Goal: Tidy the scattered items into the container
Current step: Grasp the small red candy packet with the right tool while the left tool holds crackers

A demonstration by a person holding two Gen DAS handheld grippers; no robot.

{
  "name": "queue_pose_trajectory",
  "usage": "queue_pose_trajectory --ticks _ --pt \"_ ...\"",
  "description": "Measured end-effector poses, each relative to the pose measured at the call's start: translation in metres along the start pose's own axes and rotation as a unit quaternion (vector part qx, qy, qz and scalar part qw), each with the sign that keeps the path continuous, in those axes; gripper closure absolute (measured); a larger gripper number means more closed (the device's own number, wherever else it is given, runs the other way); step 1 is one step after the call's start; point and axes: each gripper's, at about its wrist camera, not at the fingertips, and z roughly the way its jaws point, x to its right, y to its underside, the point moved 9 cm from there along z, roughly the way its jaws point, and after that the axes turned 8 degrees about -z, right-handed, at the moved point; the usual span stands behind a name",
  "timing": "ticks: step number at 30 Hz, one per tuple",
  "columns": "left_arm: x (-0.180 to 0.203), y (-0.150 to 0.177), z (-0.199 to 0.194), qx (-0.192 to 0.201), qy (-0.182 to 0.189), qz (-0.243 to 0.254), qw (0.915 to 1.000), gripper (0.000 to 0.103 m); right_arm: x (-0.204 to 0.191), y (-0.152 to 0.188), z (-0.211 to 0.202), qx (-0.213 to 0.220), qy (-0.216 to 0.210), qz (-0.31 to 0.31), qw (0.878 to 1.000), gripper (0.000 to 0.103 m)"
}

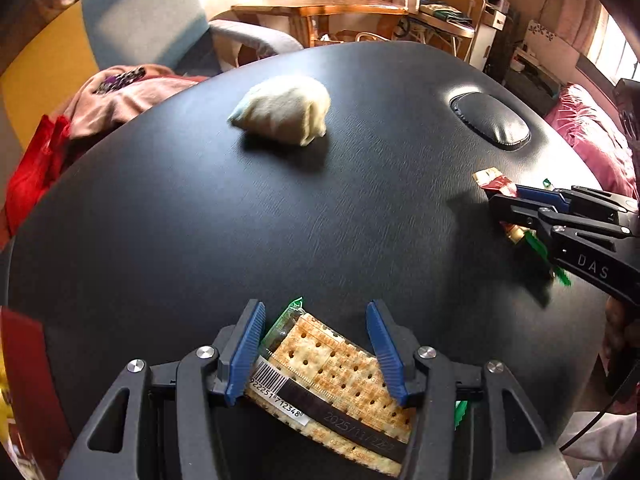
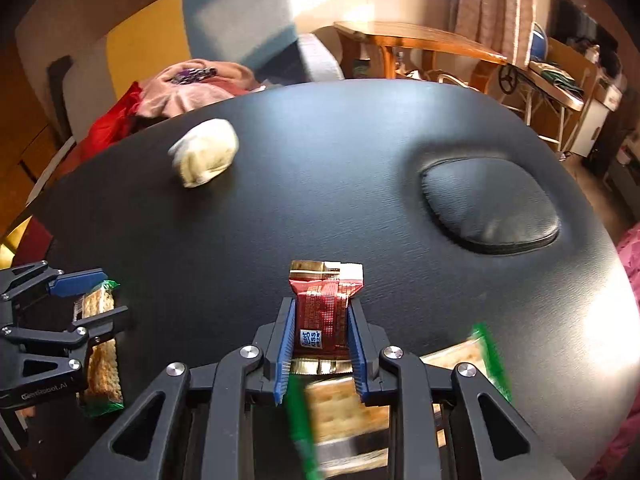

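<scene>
Right claw [image 2: 320, 322] grips red wrapper [image 2: 325, 304]

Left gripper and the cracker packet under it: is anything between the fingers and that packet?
Nothing visible. The left gripper is open, its blue fingers straddling the cracker packet on the black table. The right gripper is off to the side, shut on a red wrapped snack. No container is in view.

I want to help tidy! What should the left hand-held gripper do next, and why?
Probably close on the cracker pack. The left hand-held gripper is open with the pack between its fingers, not yet gripped. The right hand-held gripper already grips a red wrapper.
</scene>
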Motion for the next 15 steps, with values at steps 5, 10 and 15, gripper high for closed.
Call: queue_pose_trajectory --ticks 5,10,15 --pt "-0.015 0.019 -0.018 0.013 0.008 -0.044 0.9989 0.049 -0.042 0.021 -0.011 -0.003 -0.021 -0.015 1.0 0.078" --pt "-0.039 0.042 -0.053 0.03 0.032 -0.112 0.9927 0.049 -0.076 0.044 -0.026 -0.004 -0.045 -0.021 0.999 0.078" --pt "-0.055 0.063 -0.063 0.01 0.06 -0.183 0.9812 0.049 -0.095 0.054 -0.043 0.01 -0.062 -0.017 0.998 0.078"
